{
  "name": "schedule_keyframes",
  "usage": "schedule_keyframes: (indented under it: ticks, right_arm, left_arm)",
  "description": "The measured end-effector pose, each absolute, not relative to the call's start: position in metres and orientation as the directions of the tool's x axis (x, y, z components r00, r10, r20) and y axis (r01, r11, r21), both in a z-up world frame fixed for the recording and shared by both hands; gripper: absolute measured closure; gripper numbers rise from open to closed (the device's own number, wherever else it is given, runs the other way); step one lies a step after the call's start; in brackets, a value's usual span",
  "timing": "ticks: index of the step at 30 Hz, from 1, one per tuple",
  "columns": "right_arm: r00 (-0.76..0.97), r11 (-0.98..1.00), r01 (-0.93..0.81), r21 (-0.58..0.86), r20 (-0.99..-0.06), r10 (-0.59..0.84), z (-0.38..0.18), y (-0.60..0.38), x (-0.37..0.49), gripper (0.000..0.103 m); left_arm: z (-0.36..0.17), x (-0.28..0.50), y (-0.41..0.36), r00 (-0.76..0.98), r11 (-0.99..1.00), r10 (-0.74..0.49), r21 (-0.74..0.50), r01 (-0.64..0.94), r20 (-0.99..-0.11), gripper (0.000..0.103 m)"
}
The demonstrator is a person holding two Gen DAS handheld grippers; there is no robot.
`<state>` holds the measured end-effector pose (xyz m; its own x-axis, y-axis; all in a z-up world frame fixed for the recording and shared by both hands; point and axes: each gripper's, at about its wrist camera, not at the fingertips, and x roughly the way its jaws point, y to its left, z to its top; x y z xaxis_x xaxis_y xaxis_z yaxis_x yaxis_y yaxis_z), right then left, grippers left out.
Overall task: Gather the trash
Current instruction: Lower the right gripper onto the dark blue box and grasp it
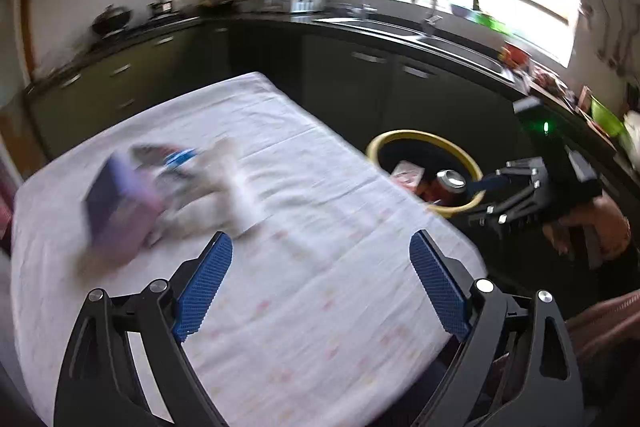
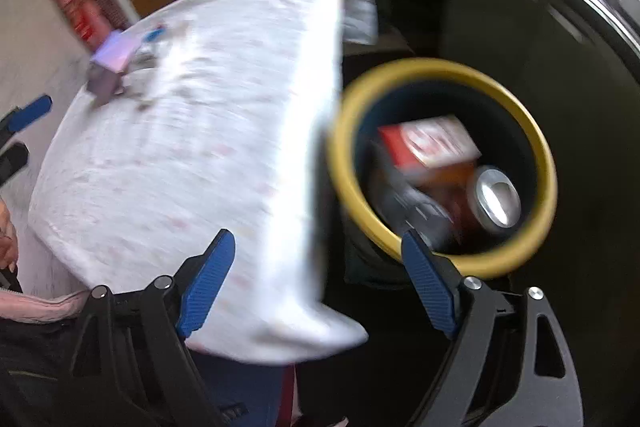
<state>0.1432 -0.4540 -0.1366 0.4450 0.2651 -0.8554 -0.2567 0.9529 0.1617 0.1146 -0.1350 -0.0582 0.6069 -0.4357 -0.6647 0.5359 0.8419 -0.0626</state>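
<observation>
Kitchen cabinets ring a cloth-covered table (image 1: 280, 267) where the remaining trash (image 1: 160, 195) (a purple box among crumpled wrappers, blurred) lies at the far-left end, well apart from the yellow-rimmed bin (image 2: 540, 163) beside the table, which already holds a can (image 2: 496, 195) and a red carton (image 2: 428, 139). Both the left hand-held gripper (image 1: 320, 279) and the right hand-held gripper (image 2: 320, 279) are spread and empty. Best, I judge, to bring the left one over the pile, pick one piece such as the box, and straddle it squarely before closing.
</observation>
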Motion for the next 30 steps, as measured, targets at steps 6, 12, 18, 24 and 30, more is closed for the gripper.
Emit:
schedule_keyframes:
  ticks: [6, 12, 18, 24, 30]
  right_arm:
    - [0.442, 0.869, -0.490, 0.063, -0.842, 0.310, -0.102, -0.376, 0.179, 0.023]
    - [0.377, 0.806, -0.584, 0.094, -0.848, 0.372, -0.080, -0.299, 0.218, 0.023]
    - [0.305, 0.761, -0.631, 0.150, -0.854, 0.421, -0.063, -0.219, 0.261, 0.023]
    - [0.241, 0.746, -0.649, 0.148, -0.890, 0.387, -0.062, -0.168, 0.300, 0.022]
    - [0.331, 0.407, -0.886, -0.222, -0.918, 0.221, -0.068, -0.106, 0.292, 0.009]
  left_arm:
    - [-0.060, 0.088, -0.059, 0.683, 0.904, -0.329, -0.007, 0.428, -0.652, 0.013]
    - [-0.055, 0.077, -0.015, 0.738, 0.945, -0.250, 0.009, 0.328, -0.627, 0.011]
    - [-0.058, 0.075, 0.020, 0.750, 0.958, -0.237, -0.018, 0.288, -0.618, 0.011]
    - [-0.067, 0.070, 0.037, 0.743, 0.959, -0.238, -0.032, 0.280, -0.626, 0.011]
    - [-0.072, 0.064, 0.050, 0.740, 0.959, -0.236, -0.028, 0.282, -0.629, 0.011]
